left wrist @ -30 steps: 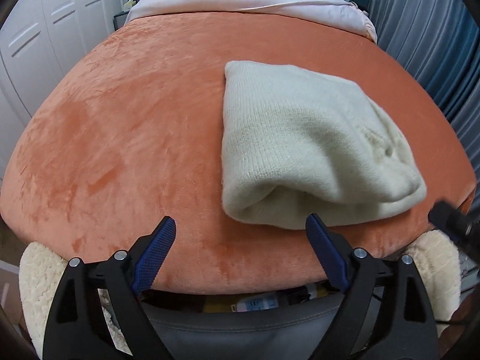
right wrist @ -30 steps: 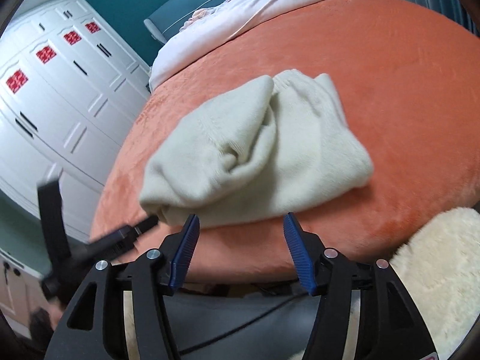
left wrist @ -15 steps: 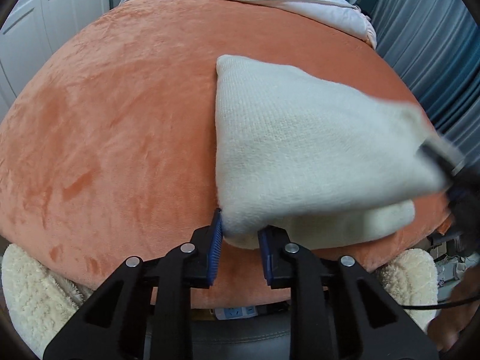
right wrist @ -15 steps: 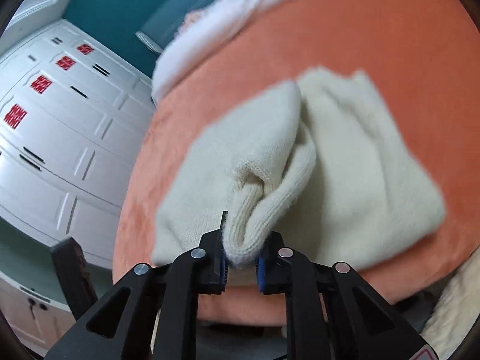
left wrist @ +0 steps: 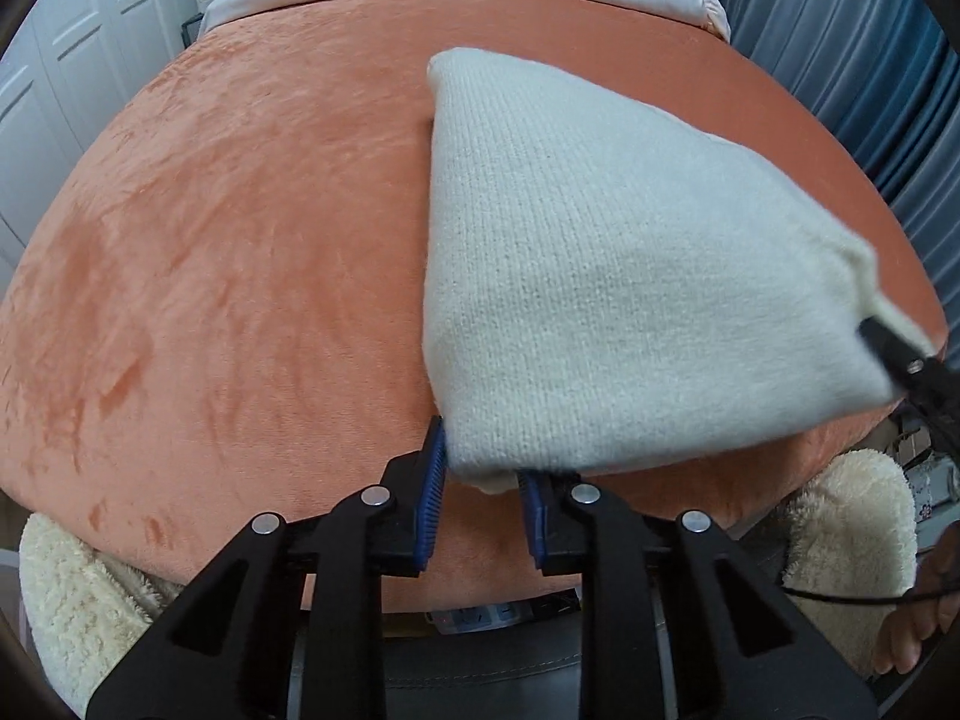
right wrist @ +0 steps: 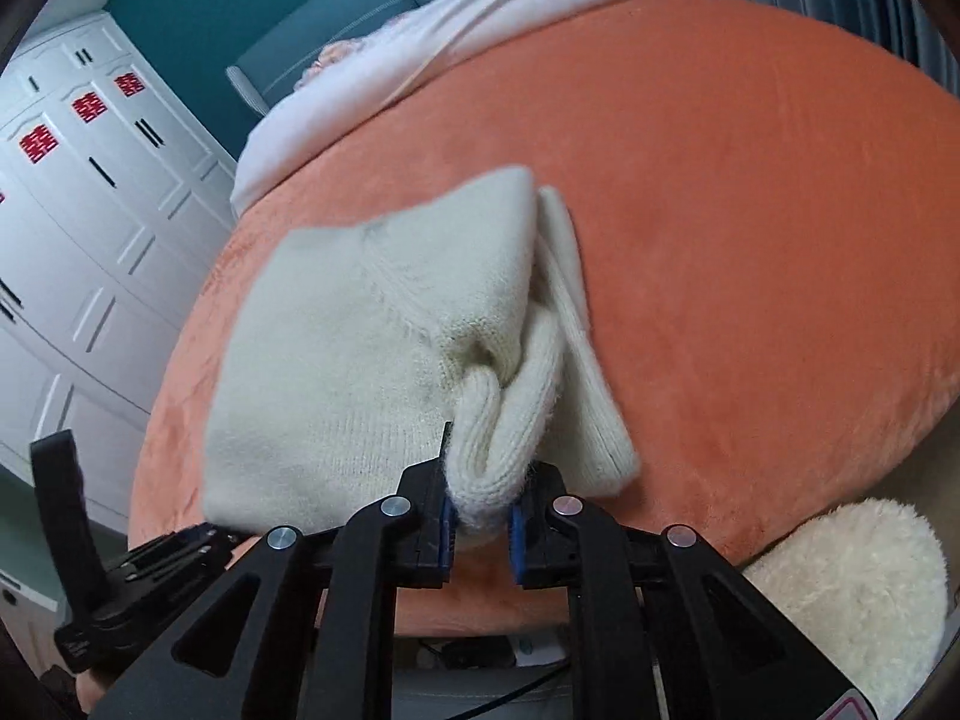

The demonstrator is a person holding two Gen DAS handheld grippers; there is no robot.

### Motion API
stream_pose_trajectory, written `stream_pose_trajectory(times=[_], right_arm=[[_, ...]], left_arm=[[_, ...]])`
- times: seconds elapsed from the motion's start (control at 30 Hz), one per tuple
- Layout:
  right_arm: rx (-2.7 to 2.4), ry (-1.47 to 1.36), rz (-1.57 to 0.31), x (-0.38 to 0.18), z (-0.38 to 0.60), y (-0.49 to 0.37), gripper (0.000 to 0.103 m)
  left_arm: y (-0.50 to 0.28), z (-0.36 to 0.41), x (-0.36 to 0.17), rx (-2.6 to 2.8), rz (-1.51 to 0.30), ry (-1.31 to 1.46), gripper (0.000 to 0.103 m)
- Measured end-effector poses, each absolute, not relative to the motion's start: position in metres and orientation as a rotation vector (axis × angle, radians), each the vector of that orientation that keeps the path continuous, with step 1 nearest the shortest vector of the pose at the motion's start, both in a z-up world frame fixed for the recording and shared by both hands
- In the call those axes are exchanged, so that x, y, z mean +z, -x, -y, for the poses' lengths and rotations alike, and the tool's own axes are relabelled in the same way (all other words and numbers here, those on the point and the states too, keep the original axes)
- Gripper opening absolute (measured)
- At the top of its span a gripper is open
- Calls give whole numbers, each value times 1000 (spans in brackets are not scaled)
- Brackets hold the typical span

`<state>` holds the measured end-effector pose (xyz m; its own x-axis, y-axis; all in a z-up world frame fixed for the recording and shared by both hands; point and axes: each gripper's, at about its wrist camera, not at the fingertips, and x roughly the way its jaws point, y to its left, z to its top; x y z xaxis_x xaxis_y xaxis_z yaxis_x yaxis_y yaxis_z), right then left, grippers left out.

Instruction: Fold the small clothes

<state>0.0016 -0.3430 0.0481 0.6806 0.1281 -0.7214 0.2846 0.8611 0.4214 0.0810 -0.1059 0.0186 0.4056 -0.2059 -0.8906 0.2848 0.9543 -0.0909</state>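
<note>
You work over the orange plush bed cover (left wrist: 240, 252), which takes up most of both views, and the cream knit garment (left wrist: 630, 276) lies toward its near edge, partly raised off the surface along the side facing you. The biggest risk is that near edge itself — the garment's front hem sits close to where the cover drops away, so if you pull the knit toward you instead of carrying it forward over itself, it can slide off the bed toward the fluffy cream rug (right wrist: 852, 588) below. Next, the layers: your right gripper (right wrist: 480, 519) is clamped on a thick bunch of several rolled folds, and a bunch like that can shed its inner layer as you lift, leaving the fold lopsided. Your left gripper (left wrist: 483, 489) is clenched on the near left corner of the garment, and only a small bite of knit shows between its blue pads (left wrist: 433, 480) — a soft, stretchy fabric can creep out of such a shallow hold under tension. Smallest of all, the knit is loose and fuzzy; if your two hands travel at uneven heights, the panel stretches diagonally and the far corner (left wrist: 447, 63) drags across the plush, and I judge it would land creased.
</note>
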Motion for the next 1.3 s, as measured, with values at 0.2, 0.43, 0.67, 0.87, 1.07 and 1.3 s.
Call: stream_pose_trajectory(times=[0.2,0.43,0.67,0.87,1.07,1.3], right_arm=[[-112,-513,-960,5,352,-20,13],[-177,-500,-887,44,356,15,29],[-27,-304,-787,105,306,24,16],[128,-171,-784,110,236,-34,16],[147,-273,-1066,10,231,-70,8],[-55,-353,-881,70,306,3,11]], left_arm=[[-78,110,11,-295,-1123,-113,24],[-51,86,42,-336,-1109,-93,31],[-59,40,68,-182,-1031,30,38],[-76,5,86,-83,-980,57,46],[-75,-4,91,-79,-974,31,48],[-82,45,81,-210,-1016,46,49]])
